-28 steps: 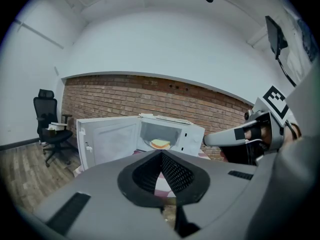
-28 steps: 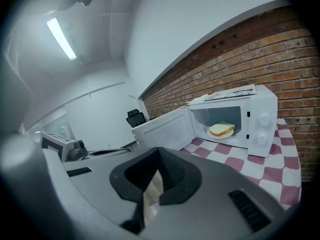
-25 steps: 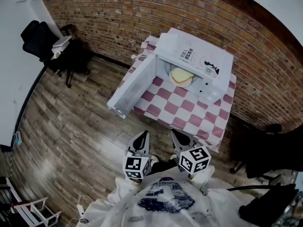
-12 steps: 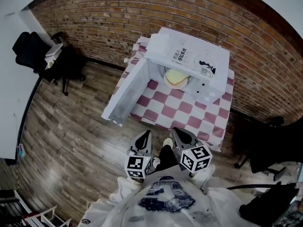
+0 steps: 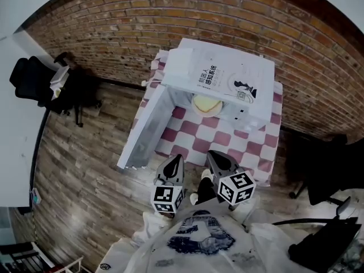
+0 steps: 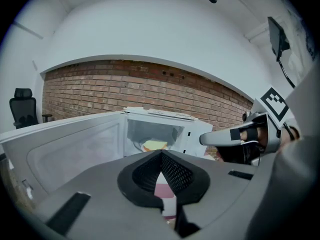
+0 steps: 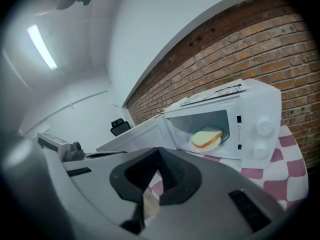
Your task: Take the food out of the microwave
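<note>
Two closed, empty grippers face an open microwave.
The door (image 5: 145, 128) is swung out to the left. The left gripper (image 5: 175, 162) and right gripper (image 5: 216, 159) have their jaws together near the checkered table (image 5: 228, 140). The sandwich (image 7: 206, 137) lies on a plate (image 7: 196, 147) inside the microwave (image 5: 227, 75).

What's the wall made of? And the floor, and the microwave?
The wall looks like matte red-brown brick: rows of blocks with pale mortar lines. The floor seems to be wood planks or wood-look laminate, with streaky grain and a slight sheen. The microwave looks like smooth white painted metal or plastic; I cannot tell which.
</note>
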The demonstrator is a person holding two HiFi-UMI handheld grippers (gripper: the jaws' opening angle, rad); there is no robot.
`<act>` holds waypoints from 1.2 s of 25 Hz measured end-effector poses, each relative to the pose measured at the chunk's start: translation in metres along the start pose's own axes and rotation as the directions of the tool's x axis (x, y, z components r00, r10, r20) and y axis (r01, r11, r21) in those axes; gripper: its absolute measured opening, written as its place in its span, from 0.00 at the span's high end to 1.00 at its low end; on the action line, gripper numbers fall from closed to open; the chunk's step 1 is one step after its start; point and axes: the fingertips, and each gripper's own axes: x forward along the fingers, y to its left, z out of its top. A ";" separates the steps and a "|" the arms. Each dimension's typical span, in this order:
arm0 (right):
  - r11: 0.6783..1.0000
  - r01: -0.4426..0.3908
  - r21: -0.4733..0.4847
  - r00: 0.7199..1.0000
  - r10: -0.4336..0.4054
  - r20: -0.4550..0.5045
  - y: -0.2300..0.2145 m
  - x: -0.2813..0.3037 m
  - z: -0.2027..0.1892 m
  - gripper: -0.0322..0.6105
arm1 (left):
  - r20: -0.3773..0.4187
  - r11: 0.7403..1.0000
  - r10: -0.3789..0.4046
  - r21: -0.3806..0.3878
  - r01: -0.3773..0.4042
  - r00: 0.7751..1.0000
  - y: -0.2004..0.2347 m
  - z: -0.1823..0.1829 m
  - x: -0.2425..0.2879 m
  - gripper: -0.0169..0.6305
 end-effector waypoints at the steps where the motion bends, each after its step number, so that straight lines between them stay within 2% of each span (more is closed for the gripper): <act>1: 1.000 0.000 0.000 1.000 0.000 0.001 -0.004 0.003 0.003 0.93 | -0.004 1.000 -0.001 0.004 0.001 1.000 0.001 0.002 0.007 0.96; 9: 1.000 -0.013 0.000 1.000 0.013 0.005 -0.034 0.021 0.023 0.93 | -0.035 1.000 0.004 0.020 -0.004 0.999 0.004 0.017 0.052 0.96; 21: 0.998 -0.047 -0.030 0.999 0.047 -0.013 -0.078 0.028 0.040 0.93 | -0.075 0.999 0.029 -0.027 -0.031 0.997 -0.005 0.025 0.112 0.96; 30: 1.000 -0.013 -0.027 1.000 0.013 -0.005 -0.100 0.023 0.043 0.93 | -0.063 1.000 -0.017 0.009 0.017 0.998 -0.026 0.031 0.138 0.96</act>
